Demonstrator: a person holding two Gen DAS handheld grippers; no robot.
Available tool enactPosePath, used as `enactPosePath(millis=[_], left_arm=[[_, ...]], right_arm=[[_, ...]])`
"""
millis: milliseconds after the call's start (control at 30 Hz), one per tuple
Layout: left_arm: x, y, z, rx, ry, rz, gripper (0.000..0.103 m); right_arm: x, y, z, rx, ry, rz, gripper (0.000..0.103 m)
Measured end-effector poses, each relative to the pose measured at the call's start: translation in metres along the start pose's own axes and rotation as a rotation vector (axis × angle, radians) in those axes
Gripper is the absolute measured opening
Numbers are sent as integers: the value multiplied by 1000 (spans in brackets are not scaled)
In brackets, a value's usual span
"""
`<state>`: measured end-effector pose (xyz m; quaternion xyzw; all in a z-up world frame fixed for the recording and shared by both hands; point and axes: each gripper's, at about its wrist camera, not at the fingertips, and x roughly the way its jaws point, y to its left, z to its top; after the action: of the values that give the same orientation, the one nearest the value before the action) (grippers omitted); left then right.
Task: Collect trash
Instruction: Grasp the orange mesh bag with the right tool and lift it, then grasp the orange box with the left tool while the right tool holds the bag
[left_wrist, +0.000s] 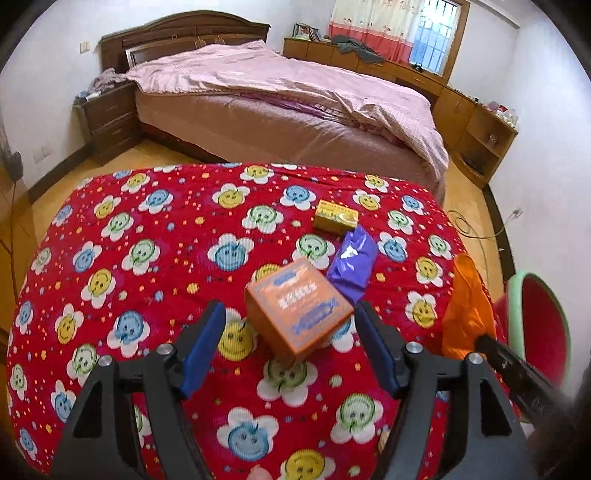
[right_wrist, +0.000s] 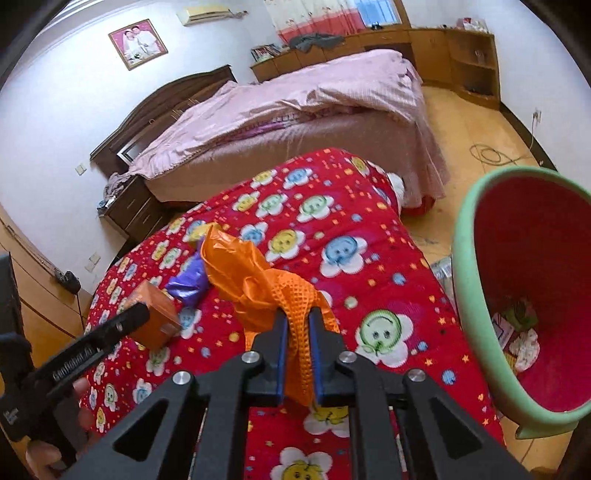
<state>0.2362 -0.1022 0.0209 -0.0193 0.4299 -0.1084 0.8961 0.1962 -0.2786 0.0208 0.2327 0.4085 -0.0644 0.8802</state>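
Note:
An orange box (left_wrist: 297, 308) lies on the red flower-print cloth (left_wrist: 147, 229). My left gripper (left_wrist: 290, 314) is open, its blue fingers on either side of the box, apart from it. A purple wrapper (left_wrist: 352, 263) and a small yellow box (left_wrist: 335, 217) lie beyond. My right gripper (right_wrist: 298, 315) is shut on an orange plastic bag (right_wrist: 255, 280), held above the cloth; the bag also shows in the left wrist view (left_wrist: 466, 314). The orange box (right_wrist: 155, 314) and purple wrapper (right_wrist: 188, 284) show left of it. A green bin with red inside (right_wrist: 480, 295) stands right of the table, with some trash in its bottom.
A bed with a pink quilt (left_wrist: 295, 96) stands behind the table. Wooden cabinets (left_wrist: 472, 125) line the far wall, a nightstand (left_wrist: 110, 118) stands at left. A cable (right_wrist: 491, 155) lies coiled on the wooden floor.

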Motion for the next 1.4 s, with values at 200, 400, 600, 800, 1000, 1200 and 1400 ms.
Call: enactPosePath(millis=[200, 400, 600, 800, 1000, 1200, 1400], left_arm=[[12, -4, 2, -2, -10, 16, 72], [16, -8, -1, -2, -10, -10, 72], [22, -9, -2, -18, 4, -41, 72], [24, -3, -1, -59, 12, -73, 72], [18, -1, -5, -54, 9, -95, 71], [-3, -2, -12, -25, -31, -108, 68], [-27, 1, -20, -29, -53, -134, 25]], right_arm=[[6, -3, -4, 1, 5, 5, 15], [10, -4, -8, 3, 10, 18, 21], [10, -7, -10, 12, 14, 32, 24], [13, -7, -12, 2, 17, 31, 25], [12, -7, -14, -4, 17, 31, 25], [9, -4, -16, -19, 17, 35, 18], [-5, -9, -19, 14, -3, 69, 11]])
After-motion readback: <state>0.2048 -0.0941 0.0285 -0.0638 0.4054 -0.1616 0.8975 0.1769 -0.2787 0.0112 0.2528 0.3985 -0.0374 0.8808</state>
